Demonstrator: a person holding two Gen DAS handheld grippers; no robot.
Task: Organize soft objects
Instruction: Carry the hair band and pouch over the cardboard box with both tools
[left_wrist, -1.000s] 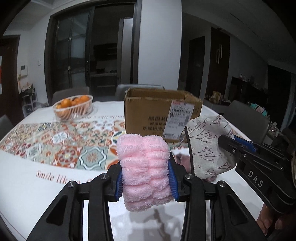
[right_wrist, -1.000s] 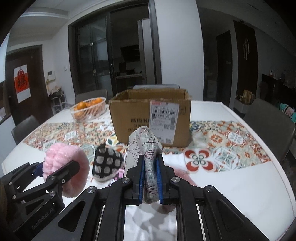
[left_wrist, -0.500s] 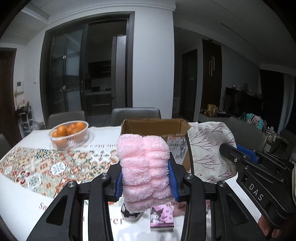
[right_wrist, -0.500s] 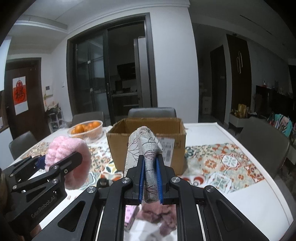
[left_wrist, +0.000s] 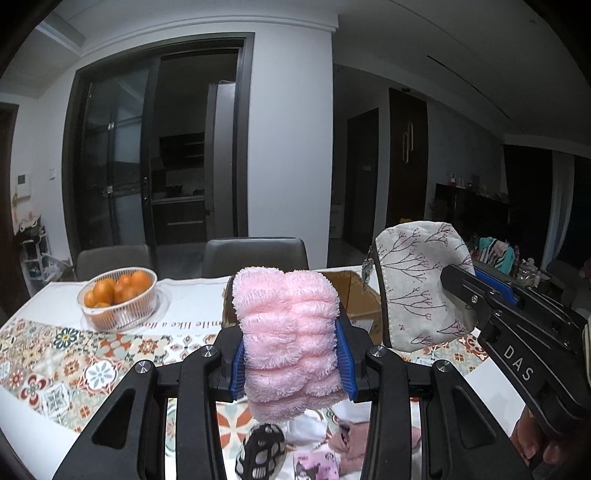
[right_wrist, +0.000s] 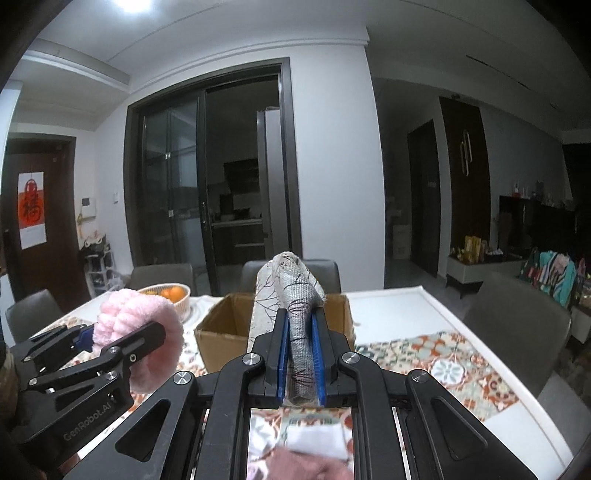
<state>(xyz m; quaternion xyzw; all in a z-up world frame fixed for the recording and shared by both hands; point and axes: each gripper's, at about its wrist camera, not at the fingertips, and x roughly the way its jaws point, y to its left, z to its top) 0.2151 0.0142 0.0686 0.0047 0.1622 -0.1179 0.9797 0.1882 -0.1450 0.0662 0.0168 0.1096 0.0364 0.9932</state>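
Two grips: pink towel (left_wrist: 290, 338) between left fingers (left_wrist: 344, 360), pouch (right_wrist: 301, 332) between right fingers (right_wrist: 318, 363).

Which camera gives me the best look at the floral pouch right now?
Left wrist view: the floral pouch shows its broad printed side, clamped by the right hand-held gripper. The right wrist view shows only its thin edge, squeezed between the blue pads.
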